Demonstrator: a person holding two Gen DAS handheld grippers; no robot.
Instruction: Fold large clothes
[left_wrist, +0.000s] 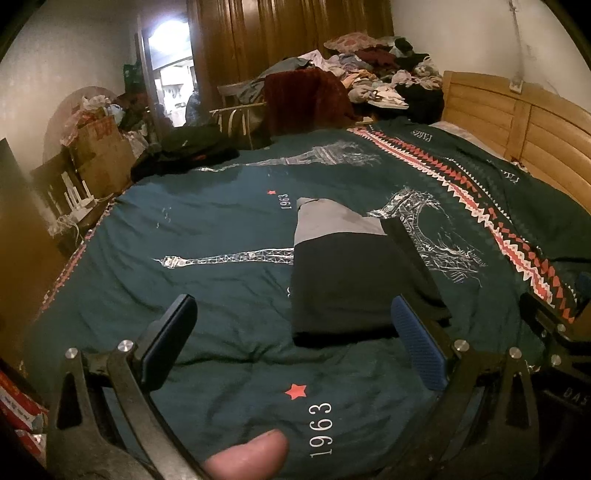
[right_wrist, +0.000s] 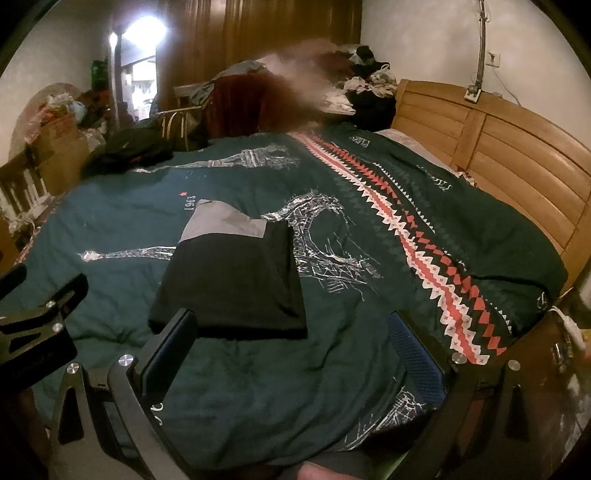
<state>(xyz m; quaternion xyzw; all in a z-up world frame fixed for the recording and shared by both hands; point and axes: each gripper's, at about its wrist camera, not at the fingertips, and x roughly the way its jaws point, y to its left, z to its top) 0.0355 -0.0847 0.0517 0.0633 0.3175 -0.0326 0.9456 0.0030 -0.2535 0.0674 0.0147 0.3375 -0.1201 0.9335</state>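
Both grippers wide open, holding nothing.
Left gripper (left_wrist: 291, 332) and right gripper (right_wrist: 291, 339) hover over dark teal Eiffel-print duvet (left_wrist: 229, 218); folded black-and-grey garment (left_wrist: 351, 273) lies frame centre. Wooden headboard (left_wrist: 517, 122) upper right.

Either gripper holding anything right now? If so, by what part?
Nothing held. Left gripper and right gripper are both open above the bedspread; the folded garment lies free on it.
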